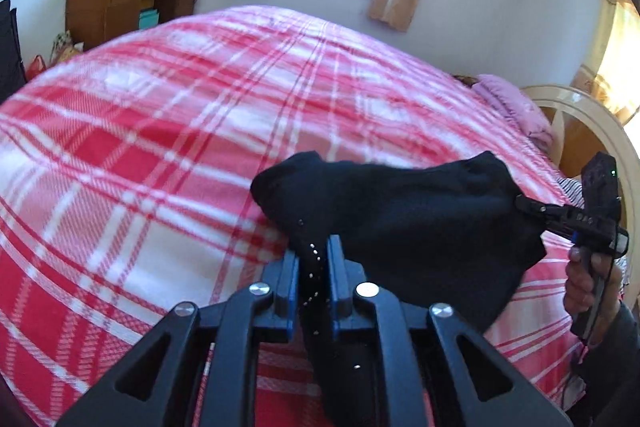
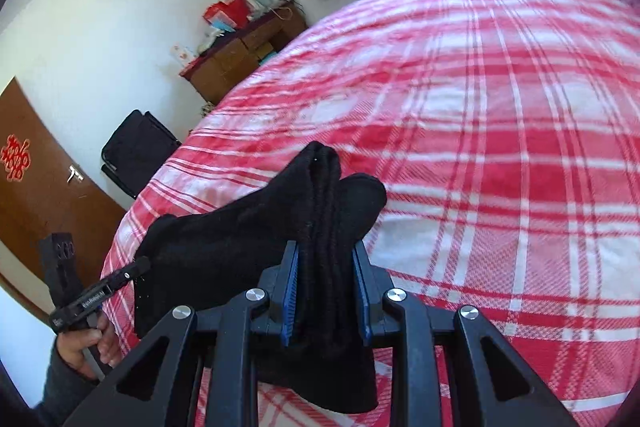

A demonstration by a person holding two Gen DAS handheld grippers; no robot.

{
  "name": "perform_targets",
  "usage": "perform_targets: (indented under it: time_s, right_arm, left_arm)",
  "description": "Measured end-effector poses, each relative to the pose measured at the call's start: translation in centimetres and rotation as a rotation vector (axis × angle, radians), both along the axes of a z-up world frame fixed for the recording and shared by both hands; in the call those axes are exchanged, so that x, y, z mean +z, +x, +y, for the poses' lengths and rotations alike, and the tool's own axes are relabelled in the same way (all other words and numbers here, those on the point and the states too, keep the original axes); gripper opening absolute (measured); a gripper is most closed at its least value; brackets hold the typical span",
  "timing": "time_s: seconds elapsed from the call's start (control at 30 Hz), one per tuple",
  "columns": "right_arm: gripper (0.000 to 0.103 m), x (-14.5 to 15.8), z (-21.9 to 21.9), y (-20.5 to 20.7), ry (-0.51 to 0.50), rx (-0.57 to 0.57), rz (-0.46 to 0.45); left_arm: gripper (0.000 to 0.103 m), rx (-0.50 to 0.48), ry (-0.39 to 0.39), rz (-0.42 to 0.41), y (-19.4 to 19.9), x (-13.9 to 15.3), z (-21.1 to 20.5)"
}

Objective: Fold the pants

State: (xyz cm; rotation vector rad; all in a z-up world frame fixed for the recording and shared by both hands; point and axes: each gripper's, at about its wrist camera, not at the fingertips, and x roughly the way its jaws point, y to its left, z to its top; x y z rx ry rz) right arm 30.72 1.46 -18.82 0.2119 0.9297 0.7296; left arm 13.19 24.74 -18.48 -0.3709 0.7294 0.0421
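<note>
Black pants (image 1: pixel 420 223) hang bunched in the air between my two grippers, above the red plaid bed (image 1: pixel 180 131). My left gripper (image 1: pixel 314 255) is shut on one bunched end of the pants. My right gripper (image 2: pixel 326 259) is shut on the other end, a thick fold of the pants (image 2: pixel 248 239). The right gripper also shows in the left wrist view (image 1: pixel 524 205) at the right, pinching the cloth. The left gripper also shows in the right wrist view (image 2: pixel 138 265) at the lower left, pinching the cloth.
The bed's red and white plaid cover (image 2: pixel 500 131) fills both views. A pink pillow (image 1: pixel 516 107) and a cream headboard (image 1: pixel 592 131) are at the right. A wooden cabinet (image 1: pixel 124 3), a black chair (image 2: pixel 136 151) and a brown door (image 2: pixel 36 187) stand beyond the bed.
</note>
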Motion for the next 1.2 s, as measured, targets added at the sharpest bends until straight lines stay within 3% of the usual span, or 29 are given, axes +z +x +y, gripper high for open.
perform_targets:
  time_s: [0.03,0.1,0.13,0.2,0.27,0.37,0.53,0.87,1.1,1.2]
  right_arm:
    - [0.027,-0.4,-0.1,0.2,-0.002,-0.009,0.014]
    - [0.031,-1.2,-0.7,0.3,-0.010,-0.035,0.043]
    - [0.035,-1.4,-1.1,0.3,-0.007,-0.049,0.044]
    - [0.056,-1.9,-1.8,0.0,-0.015,-0.089,0.044]
    - [0.058,-2.5,-2.6,-0.2,0.013,-0.101,0.053]
    - [0.058,-3.0,-4.0,-0.6,0.080,-0.108,0.050]
    - [0.058,-3.0,-3.2,-1.4,0.023,-0.104,-0.020]
    - [0.059,-3.0,-4.0,-1.6,0.070,-0.114,-0.025]
    - [0.060,-2.8,-5.5,-3.7,0.067,-0.157,-0.056]
    - [0.063,-2.7,-6.0,-5.5,0.037,-0.183,-0.086]
  left_arm:
    - [0.031,0.009,-0.002,0.009,0.2,-0.6,0.1]
    - [0.035,0.018,0.005,0.006,0.1,-0.8,0.1]
    - [0.040,0.013,0.020,0.003,0.0,-0.7,-0.2]
    - [0.054,0.004,0.048,0.007,-0.1,-0.6,-0.6]
    - [0.063,-0.024,0.074,0.010,0.0,-0.8,-1.2]
    - [0.065,-0.024,0.122,-0.001,-0.1,-1.1,-1.8]
    - [0.072,-0.032,0.176,-0.003,0.1,-1.3,-2.5]
    - [0.075,-0.023,0.215,-0.038,-0.6,-1.5,-2.9]
    - [0.084,-0.003,0.249,-0.040,-0.8,-1.5,-3.4]
    - [0.094,0.033,0.263,-0.029,-1.4,-1.1,-3.6]
